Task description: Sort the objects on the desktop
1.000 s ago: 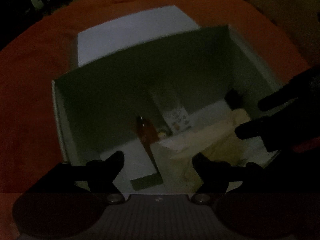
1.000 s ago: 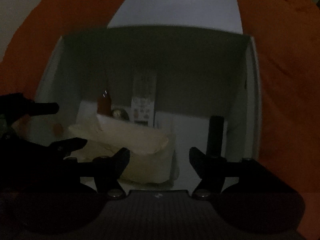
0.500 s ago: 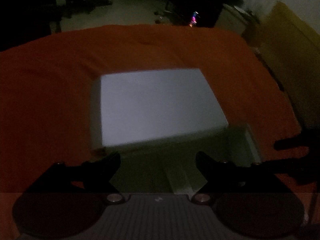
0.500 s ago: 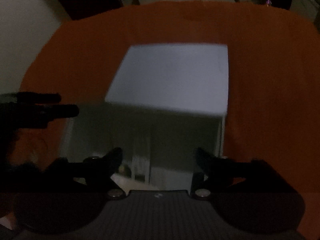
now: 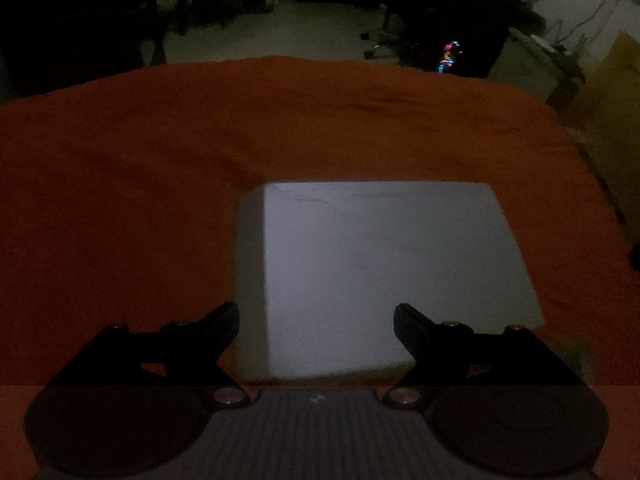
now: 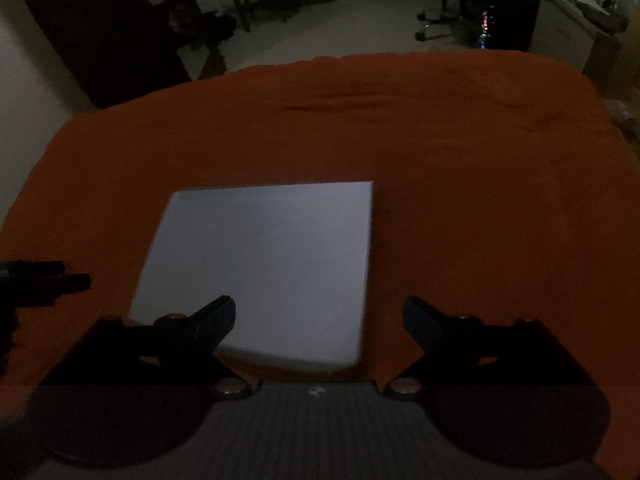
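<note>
Overall, lighting is very low, and the room beyond the table is mostly lost in shadow. An orange cloth-covered tabletop (image 5: 160, 208) fills most of both views; its near edge is cut off by each gripper body. On it lies a flat white rectangular box lid (image 5: 392, 272), pale grey in the dim light, with its near edge hidden behind the gripper housing in the left wrist view. No other desktop objects can be made out in either view.

Left gripper (image 5: 316, 328): black fingers stand wide apart above the lid's near left corner, with nothing between them.

Right gripper (image 6: 318, 320): jaws are opening, with nothing between them; the lid's near right corner shows in the gap. At the left edge of the right wrist view, two dark finger tips of the left gripper are partly cut off.
</note>
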Motion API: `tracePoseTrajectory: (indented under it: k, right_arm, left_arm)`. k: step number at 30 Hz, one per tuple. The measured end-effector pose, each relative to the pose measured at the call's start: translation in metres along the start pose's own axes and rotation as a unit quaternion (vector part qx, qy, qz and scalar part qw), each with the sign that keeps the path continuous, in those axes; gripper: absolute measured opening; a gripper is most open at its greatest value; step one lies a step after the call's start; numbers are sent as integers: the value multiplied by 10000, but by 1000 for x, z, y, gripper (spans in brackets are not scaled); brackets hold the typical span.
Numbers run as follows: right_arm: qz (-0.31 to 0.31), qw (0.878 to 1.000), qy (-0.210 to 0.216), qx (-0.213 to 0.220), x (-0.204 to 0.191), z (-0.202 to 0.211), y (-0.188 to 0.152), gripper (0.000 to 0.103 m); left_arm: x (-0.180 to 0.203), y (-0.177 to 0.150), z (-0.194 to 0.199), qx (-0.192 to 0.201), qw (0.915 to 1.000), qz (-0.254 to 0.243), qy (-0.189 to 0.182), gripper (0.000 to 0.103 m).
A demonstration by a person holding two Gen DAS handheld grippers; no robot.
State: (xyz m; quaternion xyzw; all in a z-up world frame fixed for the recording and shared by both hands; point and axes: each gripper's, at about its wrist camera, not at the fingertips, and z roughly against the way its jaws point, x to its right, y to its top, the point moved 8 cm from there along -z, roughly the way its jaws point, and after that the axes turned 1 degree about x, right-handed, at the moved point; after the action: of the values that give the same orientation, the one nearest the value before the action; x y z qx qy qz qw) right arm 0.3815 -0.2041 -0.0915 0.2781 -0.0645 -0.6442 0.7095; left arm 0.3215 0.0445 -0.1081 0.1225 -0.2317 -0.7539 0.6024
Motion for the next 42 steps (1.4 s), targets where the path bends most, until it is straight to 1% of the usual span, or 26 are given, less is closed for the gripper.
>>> tracePoseTrajectory:
  k: [1, 2, 5, 7, 10, 13, 16, 17, 18, 20, 21, 26, 29, 33, 39, 42]
  right_arm:
    - [2, 10000, -21, -17, 5, -8, 3, 93]
    - [5, 10000, -19, -43, 9, -17, 5, 94]
    - [3, 9999, -15, -130, 23, -44, 9, 94]
    - [-75, 9997, -42, -236, 29, -66, 9, 94]
    - [-259, 9991, -69, -329, 36, -94, 7, 94]
    - [-362, 9985, -33, -416, 36, -110, 4, 94]
    - [-285, 9984, -6, -489, 32, -122, 1, 94]
    - [-273, 9983, -19, -520, 32, -127, 0, 95]
    - [-269, 9981, -35, -545, 32, -131, 1, 95]
    - [-306, 9978, -122, -570, 34, -138, 0, 96]
    - [-318, 9976, -136, -603, 34, -141, -1, 97]
    - [-167, 9965, -113, -807, 31, -157, -5, 97]
    - [-214, 9959, -134, -863, 34, -164, -8, 98]
    - [-355, 9953, -109, -899, 35, -170, -11, 99]
    - [-532, 9941, 174, -931, 32, -176, -17, 100]
    - [-580, 9933, 191, -984, 32, -180, -19, 101]
  left_arm:
    - [-3, 4, -7, 10, 10000, 30, -16, 83]
    - [-5, 7, -14, 8, 10000, 53, -54, 86]
    - [-10, 18, -36, -14, 9997, 44, -249, 88]
    - [-14, 22, -52, -100, 9993, 40, -362, 88]
    - [-20, 23, -71, -229, 9990, 3, -384, 88]
    - [-22, 23, -87, -343, 9984, -55, -442, 88]
    - [-19, 24, -95, -262, 9984, -222, -442, 88]
    - [-19, 24, -95, -233, 9984, -269, -450, 93]
    - [-19, 23, -95, -210, 9982, -309, -465, 100]
    - [-22, 20, -98, -242, 9977, -355, -518, 102]
    - [-24, 19, -100, -272, 9975, -369, -542, 103]
    - [-36, 6, -113, -545, 9967, -469, -380, 103]
    - [-40, 2, -119, -644, 9959, -546, -322, 103]
    - [-37, 0, -126, -733, 9947, -590, -412, 103]
    - [-32, -6, -134, -931, 9919, -736, -459, 102]
    - [-29, -7, -134, -986, 9911, -673, -585, 103]
